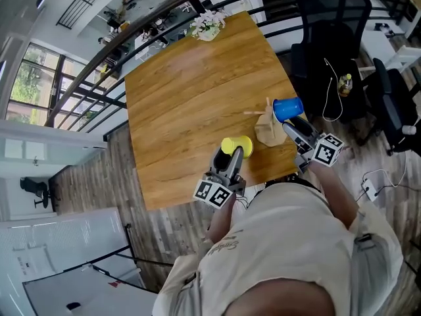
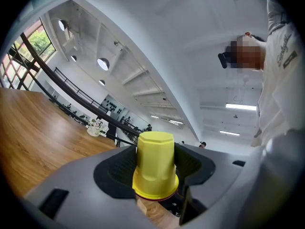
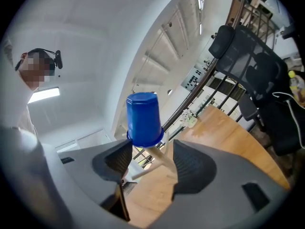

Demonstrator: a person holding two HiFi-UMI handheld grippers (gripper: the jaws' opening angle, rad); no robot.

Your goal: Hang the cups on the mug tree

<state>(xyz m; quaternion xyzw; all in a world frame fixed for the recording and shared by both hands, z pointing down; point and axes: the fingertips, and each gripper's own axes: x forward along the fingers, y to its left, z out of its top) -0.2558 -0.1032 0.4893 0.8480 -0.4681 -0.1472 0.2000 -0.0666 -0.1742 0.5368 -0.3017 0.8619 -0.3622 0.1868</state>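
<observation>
A yellow cup (image 1: 238,143) sits upside down between the jaws of my left gripper (image 1: 231,155), above the near part of the wooden table (image 1: 191,104). In the left gripper view the yellow cup (image 2: 155,163) fills the gap and the left gripper (image 2: 155,171) is shut on it. A blue cup (image 1: 287,108) hangs upside down on a peg of the pale wooden mug tree (image 1: 266,131) near the table's right edge. My right gripper (image 1: 293,125) stands open just below the blue cup (image 3: 144,119). The right gripper (image 3: 151,151) holds nothing, and a peg (image 3: 159,159) runs between its jaws.
A small pot of white flowers (image 1: 208,26) stands at the table's far edge. Black office chairs (image 1: 329,25) and a bottle (image 1: 345,84) are to the right of the table. A black railing (image 1: 99,78) runs along the far left side.
</observation>
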